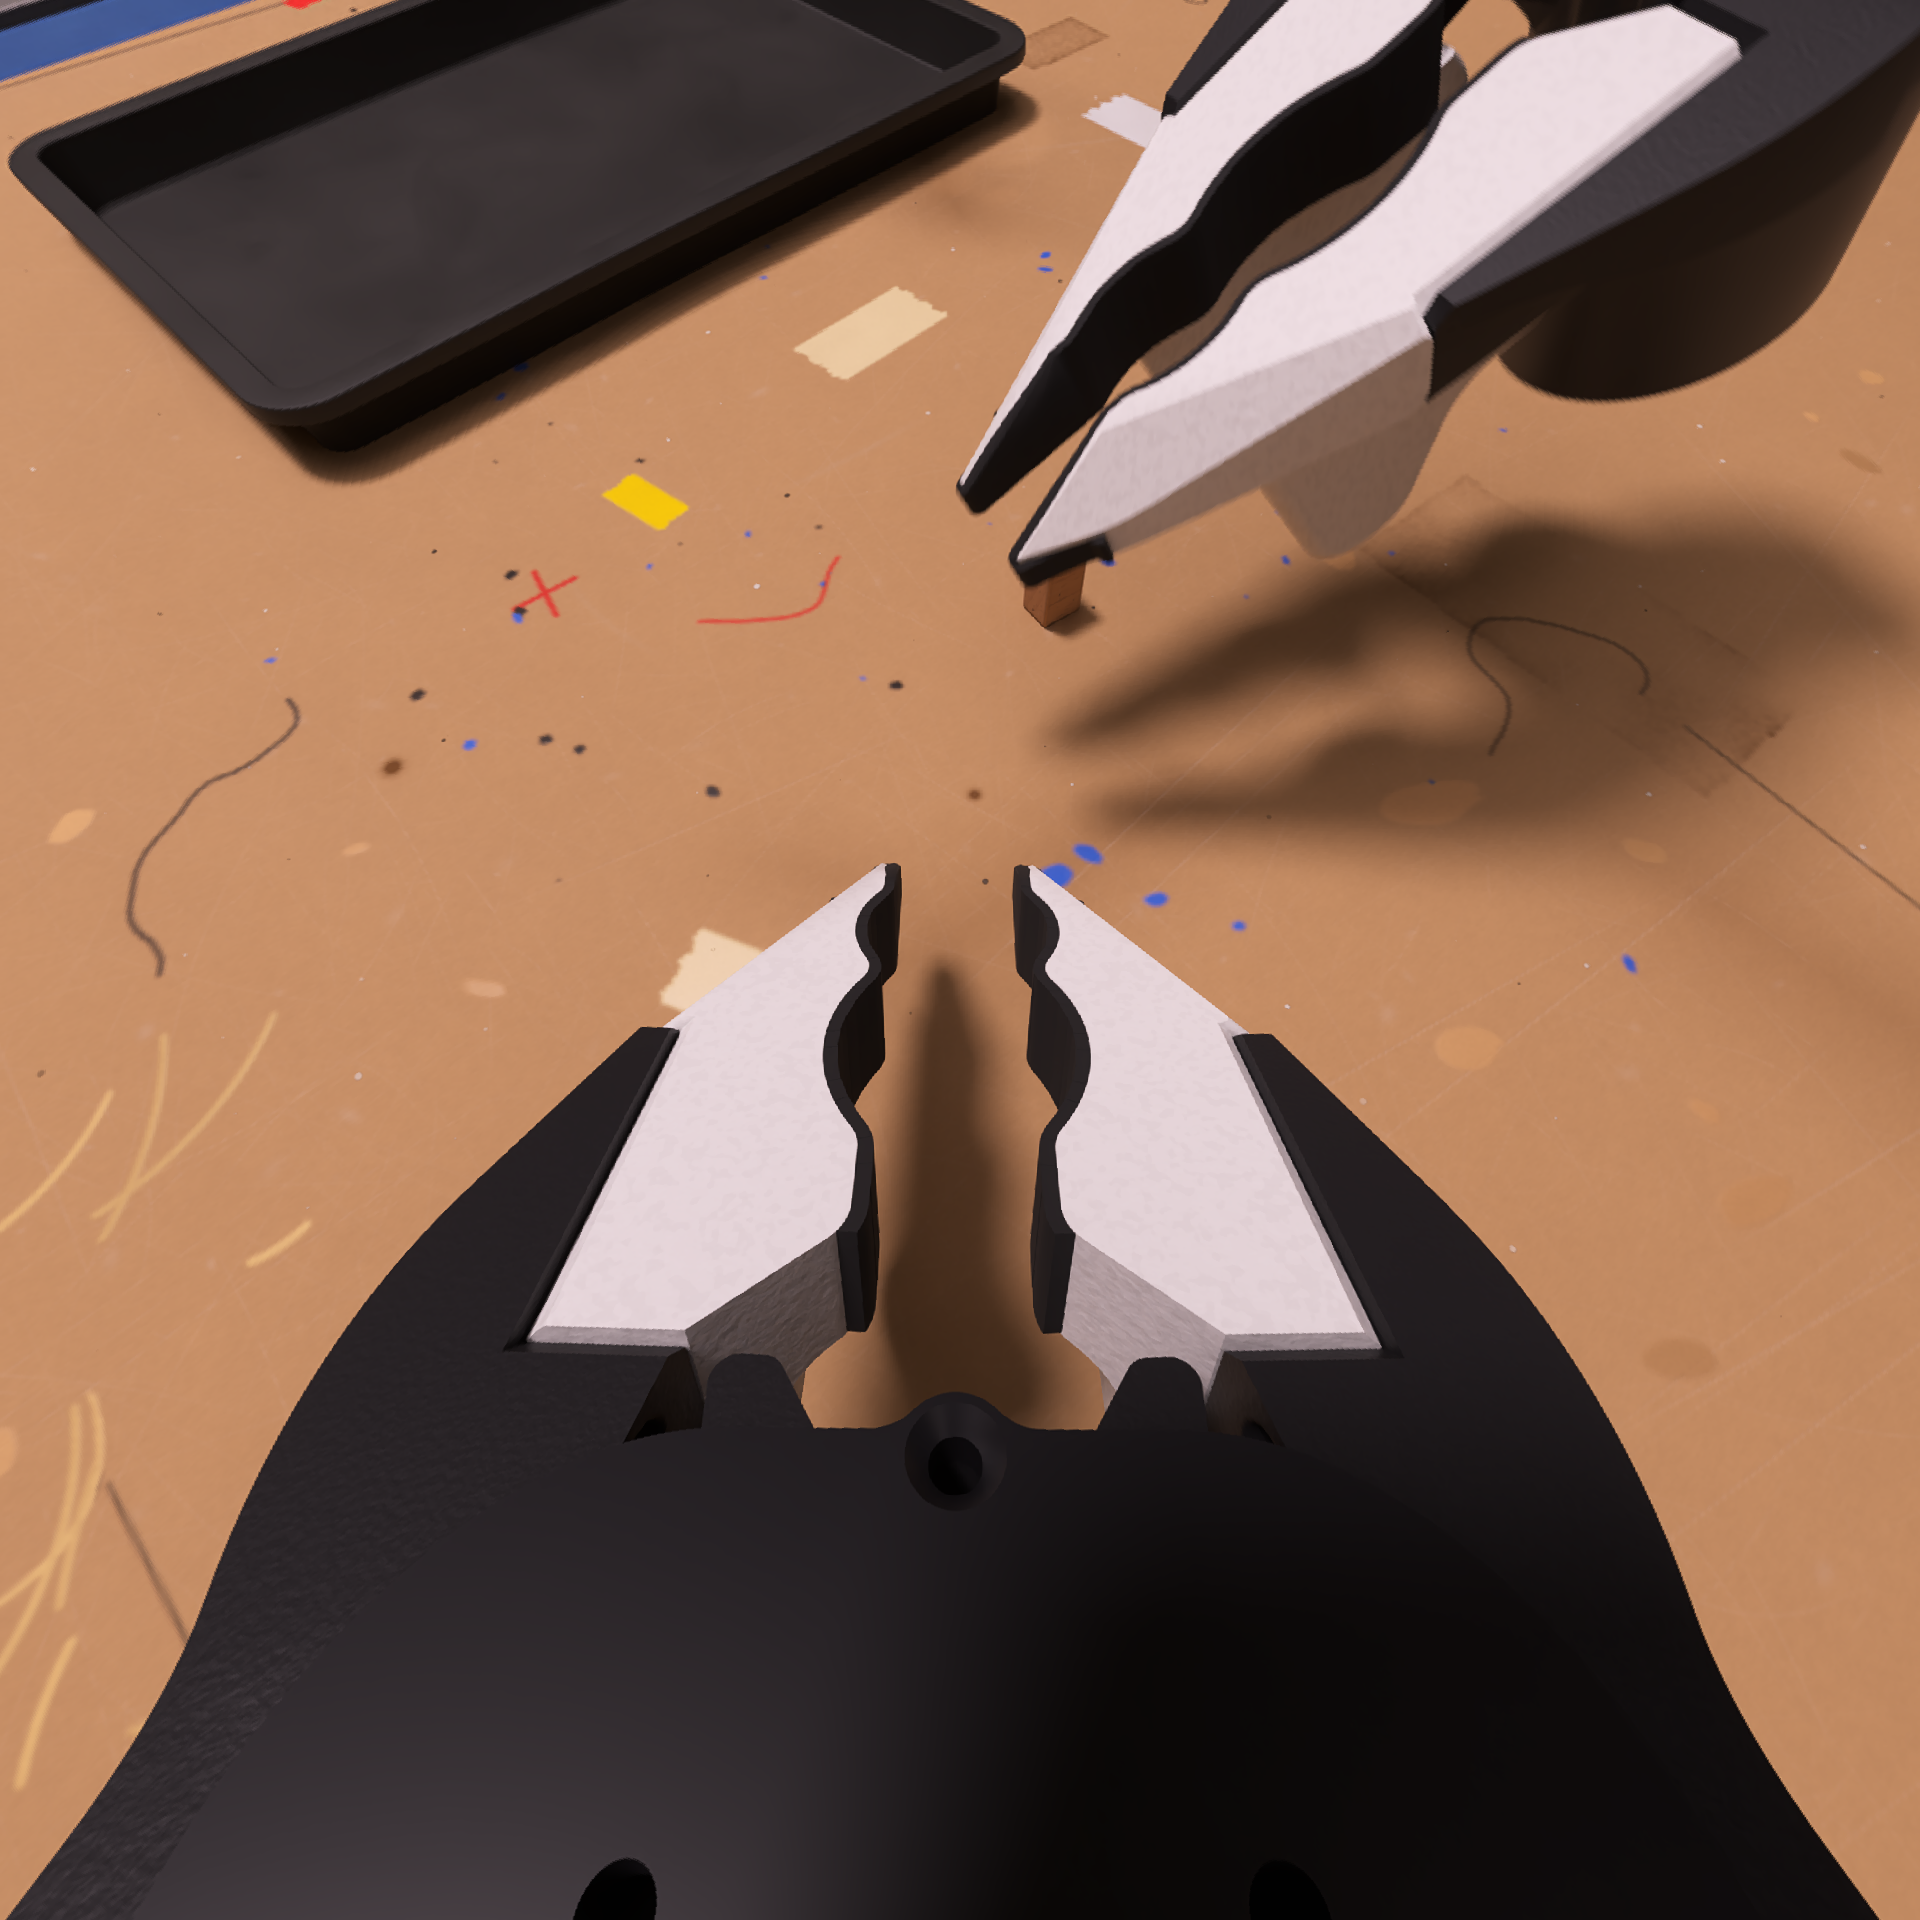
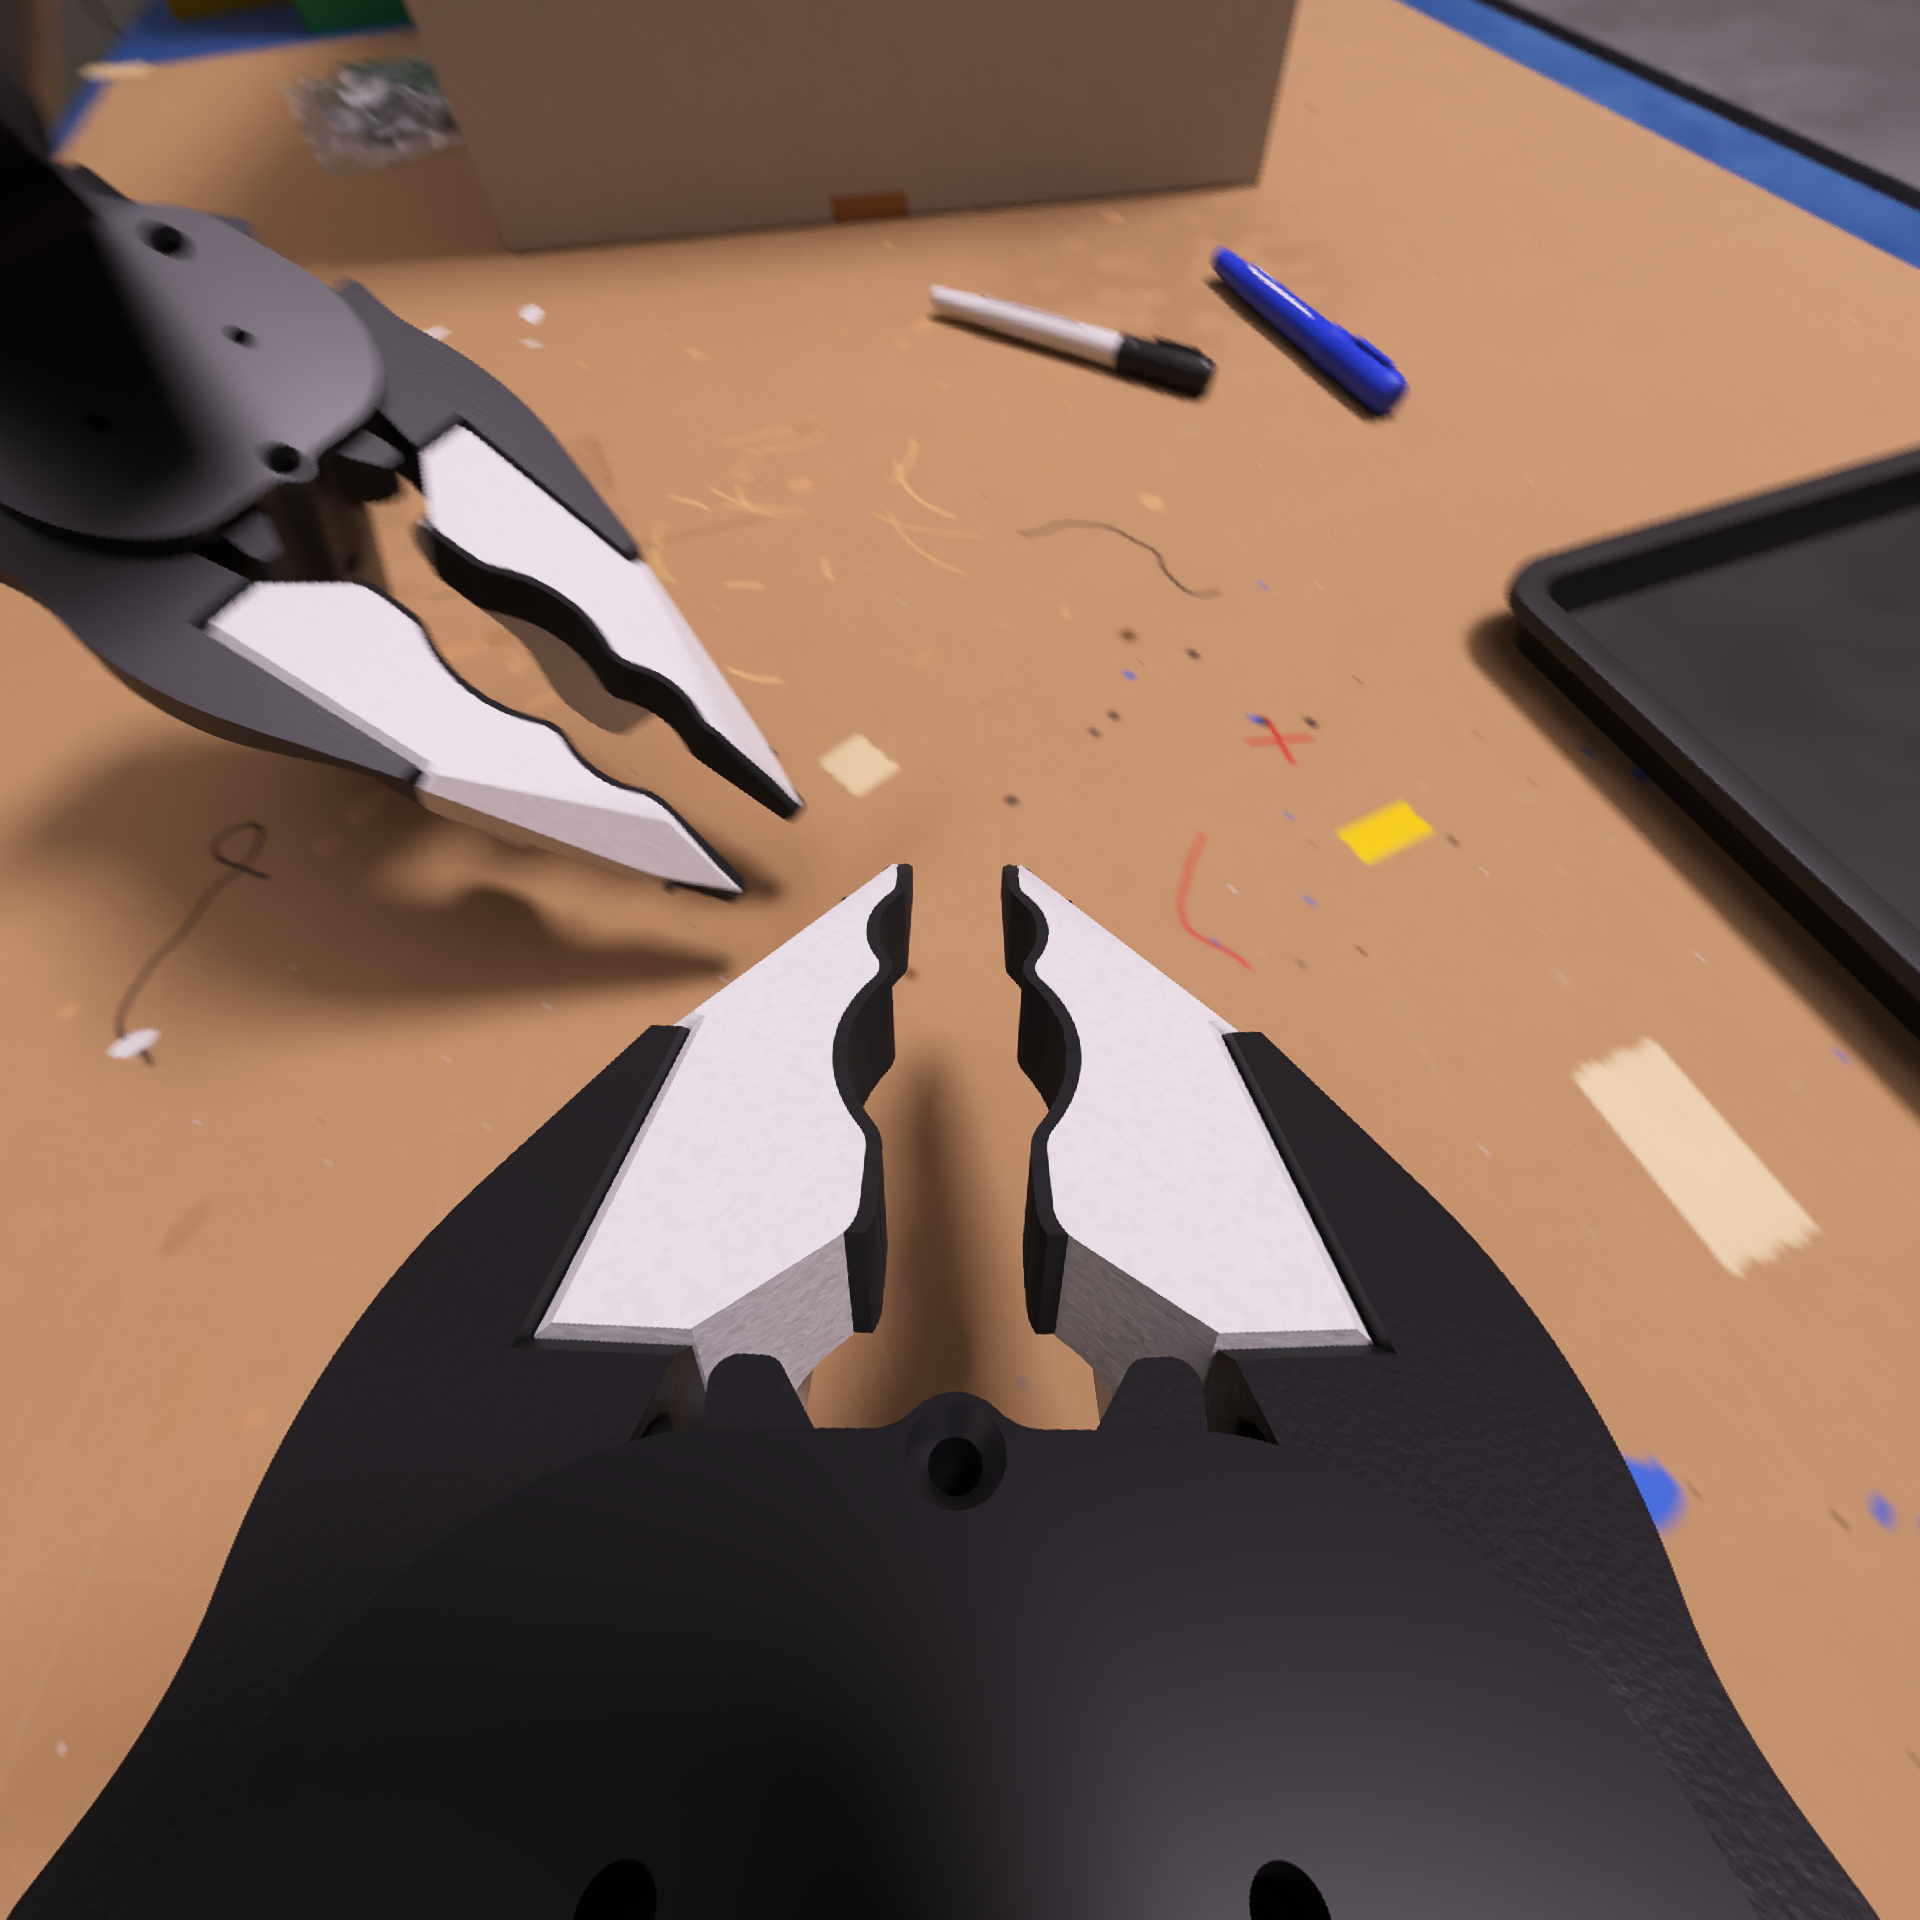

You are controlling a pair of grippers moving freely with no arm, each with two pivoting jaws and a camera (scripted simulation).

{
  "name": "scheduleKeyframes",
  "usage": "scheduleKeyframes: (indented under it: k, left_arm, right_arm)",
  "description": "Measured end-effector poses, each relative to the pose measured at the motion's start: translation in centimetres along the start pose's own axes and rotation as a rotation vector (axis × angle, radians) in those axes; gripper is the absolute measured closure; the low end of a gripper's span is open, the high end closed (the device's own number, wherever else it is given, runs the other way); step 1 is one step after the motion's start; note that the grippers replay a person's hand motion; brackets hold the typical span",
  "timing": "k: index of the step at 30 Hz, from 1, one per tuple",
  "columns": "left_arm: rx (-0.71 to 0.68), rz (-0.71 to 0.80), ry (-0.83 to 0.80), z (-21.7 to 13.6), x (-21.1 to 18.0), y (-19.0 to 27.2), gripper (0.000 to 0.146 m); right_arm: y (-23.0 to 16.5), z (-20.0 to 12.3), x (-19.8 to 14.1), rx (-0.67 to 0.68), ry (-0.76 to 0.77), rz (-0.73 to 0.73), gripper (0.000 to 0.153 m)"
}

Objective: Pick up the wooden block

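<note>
A small wooden block [image 1: 1054, 598] stands on the brown table, seen in the left wrist view. My right gripper [image 1: 995, 535] comes down from the upper right, and its nearer fingertip sits right over the block's top. In the right wrist view my right gripper [image 2: 956, 871] has a narrow open gap showing only table, and the block is hidden there. My left gripper [image 1: 958, 873] is open and empty, low over the table, short of the block. It also shows in the right wrist view [image 2: 766, 847], with its tips close to the right gripper's tips.
A black tray [image 1: 312, 400] lies at the far left, and also shows in the right wrist view [image 2: 1766, 665]. A cardboard box [image 2: 862, 104], a black-capped white marker [image 2: 1070, 338] and a blue marker [image 2: 1309, 332] lie beyond. A blue-edged table border [image 2: 1662, 114] runs at the right.
</note>
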State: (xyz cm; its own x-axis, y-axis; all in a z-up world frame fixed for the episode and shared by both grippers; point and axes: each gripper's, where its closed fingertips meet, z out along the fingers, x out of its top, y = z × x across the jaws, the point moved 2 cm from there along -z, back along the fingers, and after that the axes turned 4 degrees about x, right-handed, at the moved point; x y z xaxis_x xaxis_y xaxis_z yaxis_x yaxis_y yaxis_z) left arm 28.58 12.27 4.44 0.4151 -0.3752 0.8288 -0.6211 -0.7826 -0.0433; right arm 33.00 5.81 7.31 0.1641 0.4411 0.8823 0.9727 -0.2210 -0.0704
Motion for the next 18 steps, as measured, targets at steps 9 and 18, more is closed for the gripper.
scheduleKeyframes:
  k: [9, 18]
  left_arm:
    - [-0.003, 0.0, -0.006, 0.1, -0.1, 0.1, 0.124]
    - [-0.003, -0.006, -0.009, 0.1, -0.1, 0.0, 0.125]
  right_arm:
    - [3.4, -1.8, -3.6, -0.038, -0.169, 0.092, 0.129]
    - [3.1, -1.0, -5.7, -0.034, -0.32, -0.062, 0.128]
